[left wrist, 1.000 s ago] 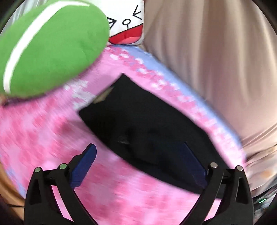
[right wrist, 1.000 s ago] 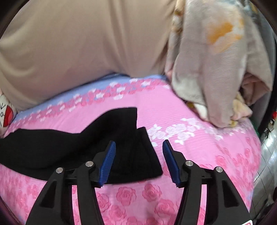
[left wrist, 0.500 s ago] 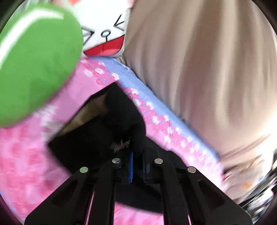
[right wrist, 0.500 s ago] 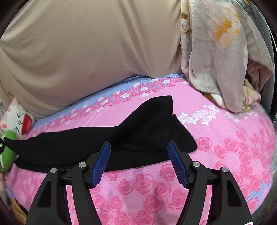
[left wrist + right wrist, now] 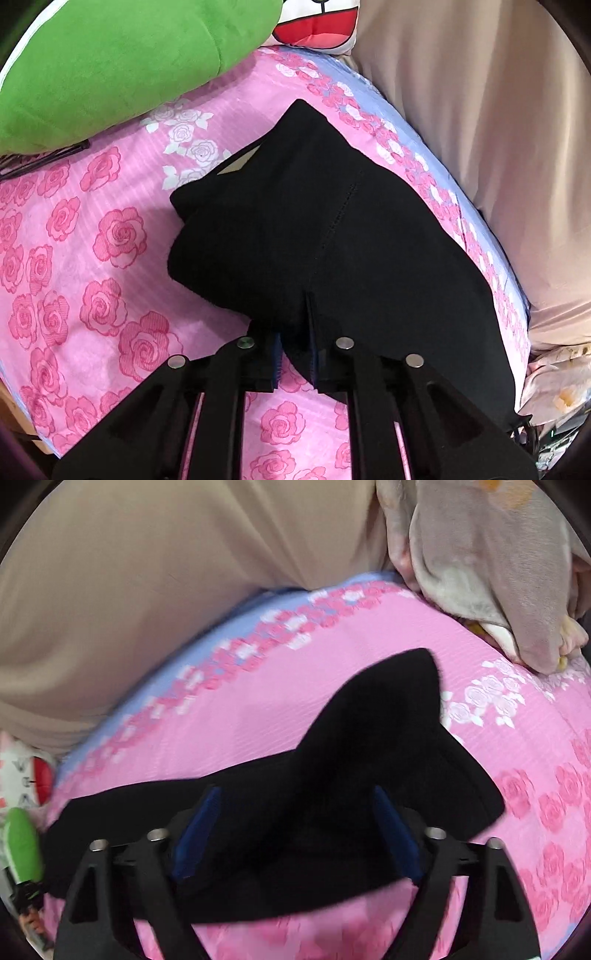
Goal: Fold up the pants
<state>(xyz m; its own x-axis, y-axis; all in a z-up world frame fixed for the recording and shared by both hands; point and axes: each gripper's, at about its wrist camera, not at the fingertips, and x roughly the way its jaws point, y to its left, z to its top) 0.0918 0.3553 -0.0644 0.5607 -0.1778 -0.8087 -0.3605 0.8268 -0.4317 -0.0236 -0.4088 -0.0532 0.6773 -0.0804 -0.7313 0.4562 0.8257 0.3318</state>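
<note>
Pants [image 5: 369, 738], black, long axis left-to-right across sheet [image 5: 258, 716]. Left gripper [image 5: 293, 332] pinched a fold, jaws opening. Right gripper [image 5: 297, 794] wide astride them, closing.

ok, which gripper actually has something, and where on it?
The left gripper pinches the black pants at their near edge, below the stitched seam, though its jaws are opening slightly. The right gripper holds nothing: it is open, straddling the pants.

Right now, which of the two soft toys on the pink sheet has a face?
The white cushion: a red open mouth is drawn on it. The green plush beside it is plain, save a white stripe.
</note>
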